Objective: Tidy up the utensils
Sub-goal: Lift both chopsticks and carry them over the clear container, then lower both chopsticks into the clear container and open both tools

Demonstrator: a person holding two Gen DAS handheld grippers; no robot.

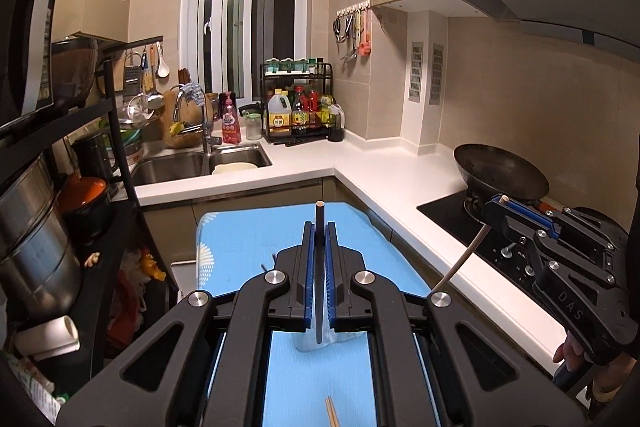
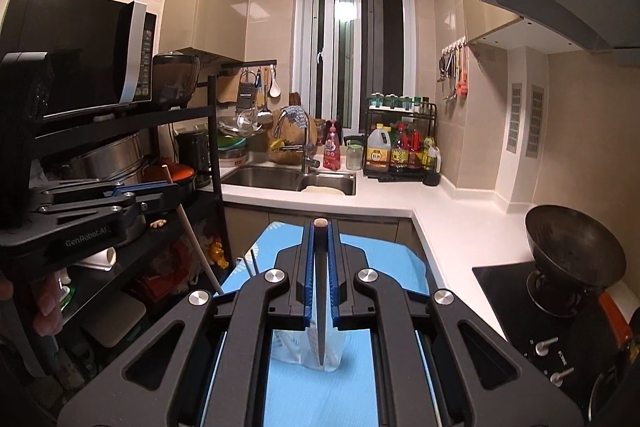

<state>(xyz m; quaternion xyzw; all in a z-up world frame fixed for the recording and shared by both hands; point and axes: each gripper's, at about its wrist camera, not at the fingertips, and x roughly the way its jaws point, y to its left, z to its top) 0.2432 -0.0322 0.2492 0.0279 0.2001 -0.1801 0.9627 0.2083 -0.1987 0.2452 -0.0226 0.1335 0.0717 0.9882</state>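
Closest to the lens, the left hand-held gripper (image 1: 319, 239) pinches a dark chopstick (image 1: 319, 223) upright between its blue pads, tip pointing down toward a clear glass jar (image 1: 310, 343) standing on the blue-covered desk (image 1: 248, 239). Two wooden chopsticks (image 1: 331, 413) lie on the cloth just in front of that jar. To the right, the right hand-held gripper (image 2: 321, 247) is clamped on another dark chopstick (image 2: 321, 307), its point dipping into the same jar (image 2: 306, 353), which looks to hold pale utensils I cannot identify.
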